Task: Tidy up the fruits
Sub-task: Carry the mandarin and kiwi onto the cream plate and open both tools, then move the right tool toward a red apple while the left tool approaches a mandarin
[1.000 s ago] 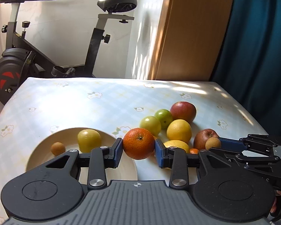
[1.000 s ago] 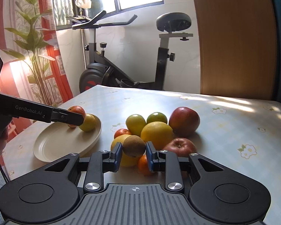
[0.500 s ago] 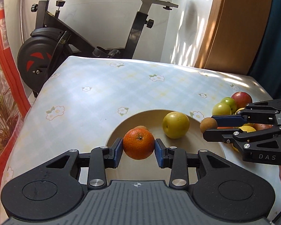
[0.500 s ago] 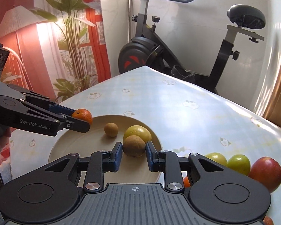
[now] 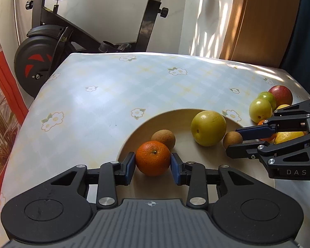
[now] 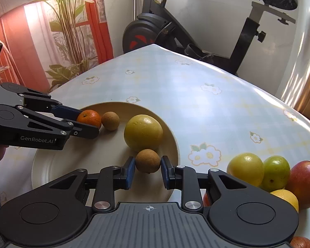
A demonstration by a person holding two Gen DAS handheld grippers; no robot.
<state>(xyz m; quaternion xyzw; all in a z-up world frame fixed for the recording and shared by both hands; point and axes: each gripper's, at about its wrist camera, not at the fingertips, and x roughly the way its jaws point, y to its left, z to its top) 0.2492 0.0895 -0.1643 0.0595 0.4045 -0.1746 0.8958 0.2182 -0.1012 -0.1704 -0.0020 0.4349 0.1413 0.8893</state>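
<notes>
My left gripper (image 5: 153,166) is shut on an orange (image 5: 153,158) low over the near-left part of the cream plate (image 5: 181,115). My right gripper (image 6: 147,170) is shut on a small brown kiwi-like fruit (image 6: 147,161) over the plate's right side (image 6: 171,136). On the plate lie a second brown fruit (image 5: 163,138) and a large yellow-green fruit (image 5: 208,131). In the right wrist view the left gripper (image 6: 86,122) with the orange (image 6: 89,118) sits beside the brown fruit (image 6: 110,121). The right gripper also shows in the left wrist view (image 5: 233,142).
A pile of fruit lies on the flowered tablecloth right of the plate: a yellow-green one (image 6: 245,169), a green one (image 6: 276,172), a red apple (image 6: 304,184), a lemon (image 6: 286,198). An exercise bike (image 5: 51,47) stands beyond the table's far edge. A plant (image 6: 70,31) stands at left.
Both grippers have come lower and closer over the plate with their fruits. The orange now sits next to the brown fruit on the plate; the right gripper's fruit is beside the large yellow-green one.
</notes>
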